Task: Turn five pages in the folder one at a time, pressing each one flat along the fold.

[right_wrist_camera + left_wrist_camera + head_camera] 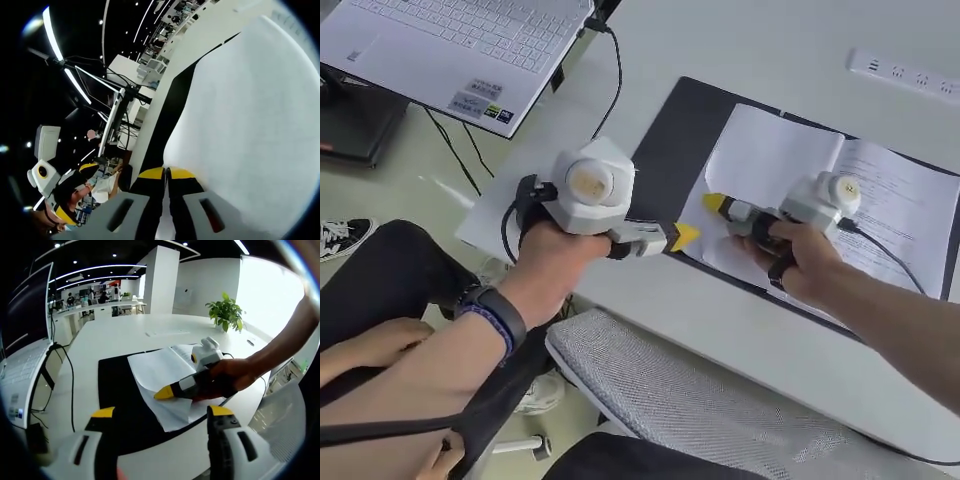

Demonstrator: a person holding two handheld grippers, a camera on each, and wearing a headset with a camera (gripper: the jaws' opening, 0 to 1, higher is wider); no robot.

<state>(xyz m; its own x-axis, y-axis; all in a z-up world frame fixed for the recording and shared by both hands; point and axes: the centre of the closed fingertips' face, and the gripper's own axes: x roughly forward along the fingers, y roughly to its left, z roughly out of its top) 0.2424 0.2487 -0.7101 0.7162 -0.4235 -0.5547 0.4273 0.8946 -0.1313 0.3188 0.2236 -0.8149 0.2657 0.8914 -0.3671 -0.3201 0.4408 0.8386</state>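
Two units at open folder (670, 150) on surface (740, 50): left hand-held gripper (162, 412) jaws wide apart, empty; right hand-held gripper (166, 173) jaws together at page (770, 150), pinch unclear.

Open-plan office: long white desk (115, 337), laptop (450, 40), potted plant (227, 312), ceiling light strips (100, 271).

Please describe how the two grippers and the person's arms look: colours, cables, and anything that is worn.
Both the left gripper and the right gripper have white bodies, black midsections and yellow jaw tips. A black cable runs from each. The left wrist wears a dark band.
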